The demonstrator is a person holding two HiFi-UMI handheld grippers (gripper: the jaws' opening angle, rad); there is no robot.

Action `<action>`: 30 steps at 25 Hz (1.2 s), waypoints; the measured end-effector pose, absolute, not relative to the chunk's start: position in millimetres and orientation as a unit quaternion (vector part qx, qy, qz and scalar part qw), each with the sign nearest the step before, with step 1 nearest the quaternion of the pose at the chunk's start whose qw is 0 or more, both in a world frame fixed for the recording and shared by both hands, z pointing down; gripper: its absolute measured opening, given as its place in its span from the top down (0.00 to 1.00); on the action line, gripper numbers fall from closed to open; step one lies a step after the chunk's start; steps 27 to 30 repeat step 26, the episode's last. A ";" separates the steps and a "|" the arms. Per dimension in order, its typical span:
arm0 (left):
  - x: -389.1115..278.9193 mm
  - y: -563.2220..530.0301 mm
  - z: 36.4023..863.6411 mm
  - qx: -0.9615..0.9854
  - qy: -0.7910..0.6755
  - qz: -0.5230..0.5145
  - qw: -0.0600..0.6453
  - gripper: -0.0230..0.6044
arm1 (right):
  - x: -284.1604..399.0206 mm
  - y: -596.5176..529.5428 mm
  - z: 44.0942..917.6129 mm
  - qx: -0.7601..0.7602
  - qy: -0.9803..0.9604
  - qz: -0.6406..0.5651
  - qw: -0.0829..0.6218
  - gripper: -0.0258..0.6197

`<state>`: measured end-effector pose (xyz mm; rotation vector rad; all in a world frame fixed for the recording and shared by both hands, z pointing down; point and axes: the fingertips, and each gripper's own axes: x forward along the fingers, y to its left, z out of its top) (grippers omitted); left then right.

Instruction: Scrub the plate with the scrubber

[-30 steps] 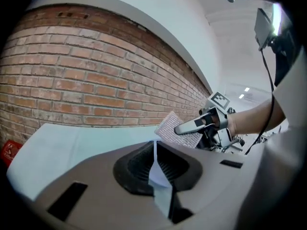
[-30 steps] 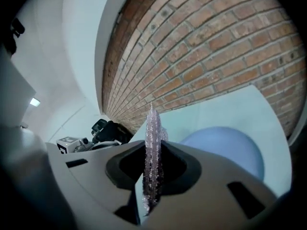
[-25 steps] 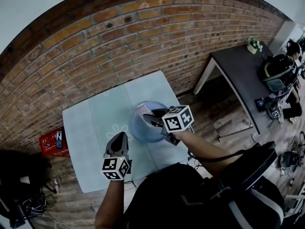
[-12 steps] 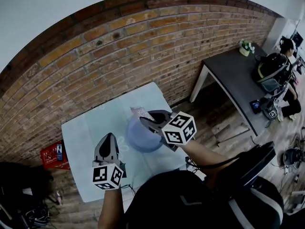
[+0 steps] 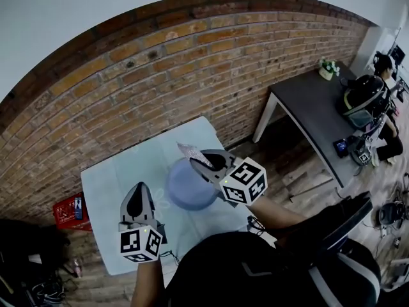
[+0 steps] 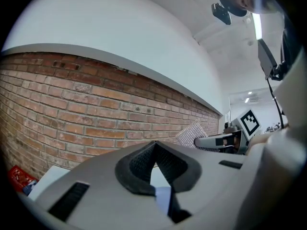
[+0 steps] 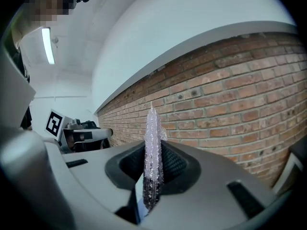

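Note:
A round blue plate (image 5: 186,188) lies on the pale table (image 5: 115,171) in the head view. My right gripper (image 5: 200,160) hovers over the plate's far right rim, shut on a glittery flat scrubber (image 5: 190,151). In the right gripper view the scrubber (image 7: 153,157) stands on edge between the jaws of the right gripper (image 7: 152,150), pointing at the brick wall. My left gripper (image 5: 137,197) is left of the plate and apart from it. Its jaws are shut with nothing in them. The left gripper view shows the left gripper (image 6: 154,146) aimed at the wall, with the scrubber (image 6: 191,134) off to the right.
A brick wall (image 5: 160,75) runs just behind the table. A red crate (image 5: 68,211) sits on the floor at the left. A dark table (image 5: 313,101) with a small plant (image 5: 328,66) stands at the right, and a seated person (image 5: 383,69) is beyond it.
The right gripper has lifted the scrubber off the plate and drawn back a little. The left gripper has drifted left, further from the plate.

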<state>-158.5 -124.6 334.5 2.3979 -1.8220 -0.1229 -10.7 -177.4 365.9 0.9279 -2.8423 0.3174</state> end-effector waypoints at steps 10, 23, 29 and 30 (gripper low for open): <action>-150.1 -123.2 324.9 0.788 -0.612 -0.041 0.050 0.95 | -4.1 -177.7 350.5 0.319 -0.944 0.061 0.061 0.86; -146.8 -120.1 319.2 0.780 -0.623 -0.044 0.039 0.95 | 10.1 -176.2 345.9 0.330 -0.941 0.059 0.046 0.86; -145.6 -117.7 315.9 0.780 -0.623 -0.046 0.033 0.95 | 13.8 -175.1 347.1 0.335 -0.939 0.058 0.045 0.85; -145.6 -117.7 315.9 0.780 -0.623 -0.046 0.033 0.95 | 13.8 -175.1 347.1 0.335 -0.939 0.058 0.045 0.85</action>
